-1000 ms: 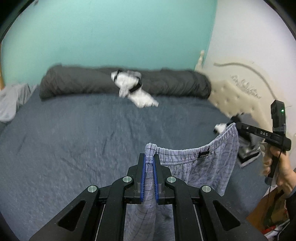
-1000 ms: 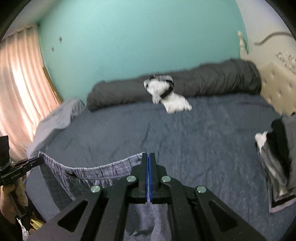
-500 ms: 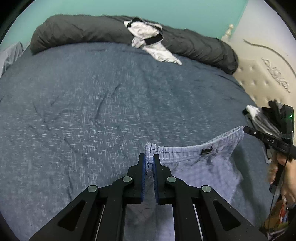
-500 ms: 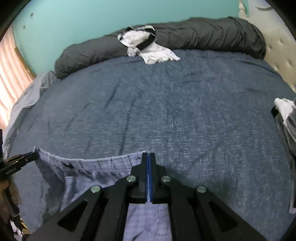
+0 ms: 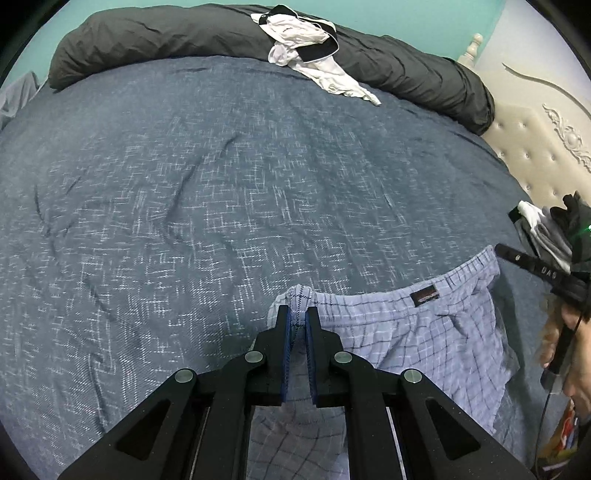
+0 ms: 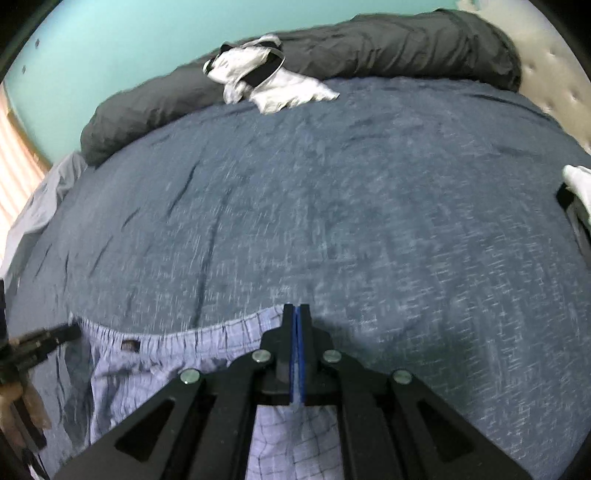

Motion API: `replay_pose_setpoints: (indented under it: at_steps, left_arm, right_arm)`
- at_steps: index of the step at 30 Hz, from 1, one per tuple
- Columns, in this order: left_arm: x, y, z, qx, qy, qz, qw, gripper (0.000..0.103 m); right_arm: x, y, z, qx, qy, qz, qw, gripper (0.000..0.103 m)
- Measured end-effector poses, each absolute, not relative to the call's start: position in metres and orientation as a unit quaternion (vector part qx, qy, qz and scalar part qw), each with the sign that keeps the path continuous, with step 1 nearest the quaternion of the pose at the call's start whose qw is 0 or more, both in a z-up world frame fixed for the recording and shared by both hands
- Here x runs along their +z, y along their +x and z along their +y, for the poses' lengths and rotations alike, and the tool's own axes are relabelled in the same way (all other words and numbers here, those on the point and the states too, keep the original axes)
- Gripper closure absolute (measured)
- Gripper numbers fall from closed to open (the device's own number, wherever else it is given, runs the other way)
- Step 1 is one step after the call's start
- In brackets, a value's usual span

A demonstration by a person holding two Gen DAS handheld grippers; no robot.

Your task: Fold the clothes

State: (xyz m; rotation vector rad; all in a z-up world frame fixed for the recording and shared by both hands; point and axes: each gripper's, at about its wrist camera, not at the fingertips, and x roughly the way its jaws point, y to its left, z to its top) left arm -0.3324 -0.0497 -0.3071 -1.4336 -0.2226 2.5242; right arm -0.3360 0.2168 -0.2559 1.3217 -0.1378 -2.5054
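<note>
My left gripper (image 5: 298, 310) is pinching one bunched corner of the waistband of a pair of pale blue checked shorts (image 5: 424, 332), the cloth squeezed between its two blue-lined fingers (image 5: 283, 347). My right gripper (image 6: 296, 314) is pressed together on the other end of the same waistband, its two fingers nearly touching with only a thin edge of fabric between them. In the left wrist view the right gripper (image 5: 496, 249) shows at the far right edge with my hand (image 5: 554, 332) wrapped around its handle; in the right wrist view the left gripper (image 6: 74, 330) comes in from the left edge.

The shorts are one garment, stretched between the two grippers with the waistband uppermost and the legs hanging toward me at the near edge of the bed (image 5: 221, 184). One small dark label (image 5: 424, 296) sits on the waistband.

The bed is covered by one dark blue flecked spread. Along its far side lies one long rolled dark grey duvet (image 5: 166, 33), and on it, spilling onto the spread, one crumpled white garment with black trim (image 5: 310, 48). At the right edge of the bed is one pile of dark and white clothes (image 5: 543, 229), beside a cream tufted headboard (image 5: 546, 155). A teal wall (image 6: 110, 44) rises behind the bed.
</note>
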Motion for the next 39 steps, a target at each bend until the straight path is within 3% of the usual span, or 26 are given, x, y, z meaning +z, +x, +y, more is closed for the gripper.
replay_pose_setpoints:
  at_steps: [5, 17, 20, 24, 28, 31, 39]
  left_arm:
    - [-0.306, -0.332, -0.050, 0.862, -0.487, -0.077, 0.113, 0.095]
    - [-0.299, -0.323, -0.046, 0.865, -0.482, -0.070, 0.119, 0.095]
    - [-0.299, -0.324, -0.047, 0.865, -0.482, -0.069, 0.119, 0.094]
    - [-0.300, -0.324, -0.050, 0.865, -0.483, -0.071, 0.116, 0.094]
    - [-0.300, -0.322, -0.052, 0.865, -0.483, -0.073, 0.116, 0.093]
    - [-0.299, -0.320, -0.055, 0.866, -0.482, -0.078, 0.112, 0.083]
    - [-0.297, -0.316, -0.065, 0.864, -0.483, -0.089, 0.109, 0.080]
  right_arm:
    - [-0.243, -0.328, 0.217, -0.877, 0.450, -0.059, 0.158, 0.092]
    - [-0.286, -0.337, 0.171, -0.832, 0.525, -0.019, 0.178, 0.088]
    - [-0.289, -0.333, 0.166, -0.834, 0.521, 0.009, 0.182, 0.089]
    - [-0.288, -0.329, 0.166, -0.835, 0.515, 0.029, 0.189, 0.102]
    - [-0.282, -0.324, 0.173, -0.843, 0.503, 0.022, 0.191, 0.102]
    - [-0.275, -0.321, 0.180, -0.848, 0.494, 0.011, 0.193, 0.103]
    - [-0.262, -0.313, 0.196, -0.852, 0.482, 0.001, 0.204, 0.103]
